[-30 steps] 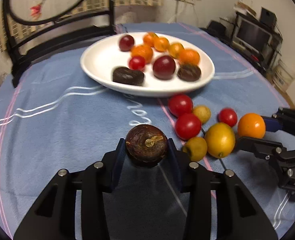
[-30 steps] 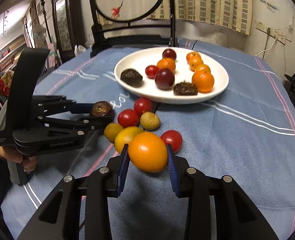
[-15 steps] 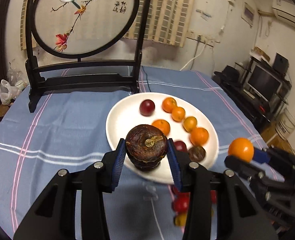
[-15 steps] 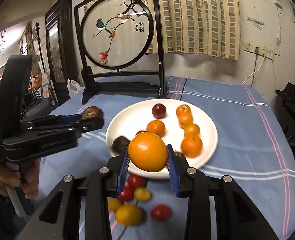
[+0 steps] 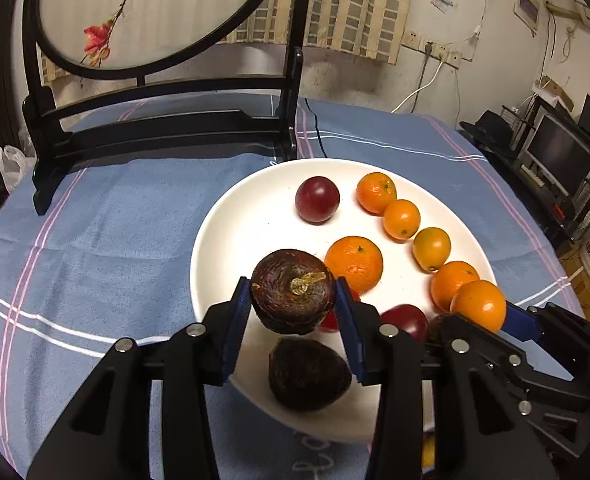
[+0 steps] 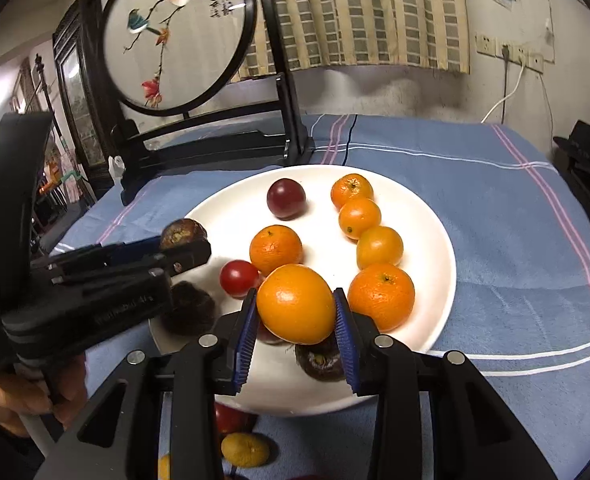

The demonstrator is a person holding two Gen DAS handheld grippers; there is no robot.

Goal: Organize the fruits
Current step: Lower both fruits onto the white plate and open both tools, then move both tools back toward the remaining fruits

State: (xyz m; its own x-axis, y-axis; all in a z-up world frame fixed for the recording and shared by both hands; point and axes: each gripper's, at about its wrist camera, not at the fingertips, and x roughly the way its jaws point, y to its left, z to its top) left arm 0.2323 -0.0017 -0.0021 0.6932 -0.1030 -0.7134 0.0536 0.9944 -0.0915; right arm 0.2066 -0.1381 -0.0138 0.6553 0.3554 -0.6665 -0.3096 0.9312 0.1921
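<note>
Both grippers over white round plate (image 6: 435, 240). Left gripper (image 5: 293, 312) jaws opening, wrinkled dark-brown fruit (image 5: 293, 296) between pads, above plate's near-left part. Right gripper (image 6: 295, 316) jaws opening around round orange (image 6: 295, 302), directly above near rim.

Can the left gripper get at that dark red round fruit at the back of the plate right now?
Probably not yet. The left gripper has a dark brown fruit between its opening jaws, so it is occupied. Otherwise the way looks free: bare white plate lies between it and the dark red fruit.
</note>
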